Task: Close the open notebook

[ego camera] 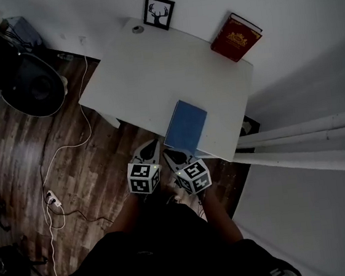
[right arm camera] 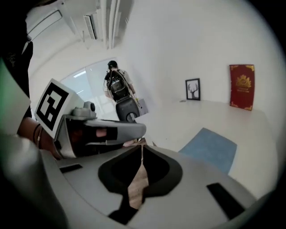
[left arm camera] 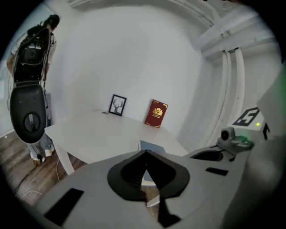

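Fingers [left arm camera: 127,175] of the left gripper [left arm camera: 145,152] are clenched tip to tip with nothing between them. The fingers [right arm camera: 117,172] of the right gripper [right arm camera: 141,146] are clenched the same way, also on nothing. Two grippers show in the head view, side by side.

One white rectangular desk [ego camera: 152,68] carries one blue rectangular notebook [ego camera: 185,126], one red hardcover book with a gold emblem [ego camera: 236,37] and one small black-framed deer picture [ego camera: 159,12]. One small round grey object [ego camera: 138,28], too small to identify, sits beside the picture.

The notebook lies flat and closed, blue cover up, at the desk's near edge toward its near right corner. Both grippers hang off that near edge above the brown wooden floor [ego camera: 90,174], pointing toward the notebook's near short end. The right gripper's fingers are just short of the notebook's near left corner, and the left gripper's sit slightly further left.

The red book stands at the desk's far right corner against the white wall. The picture stands on the far edge near the far left corner.
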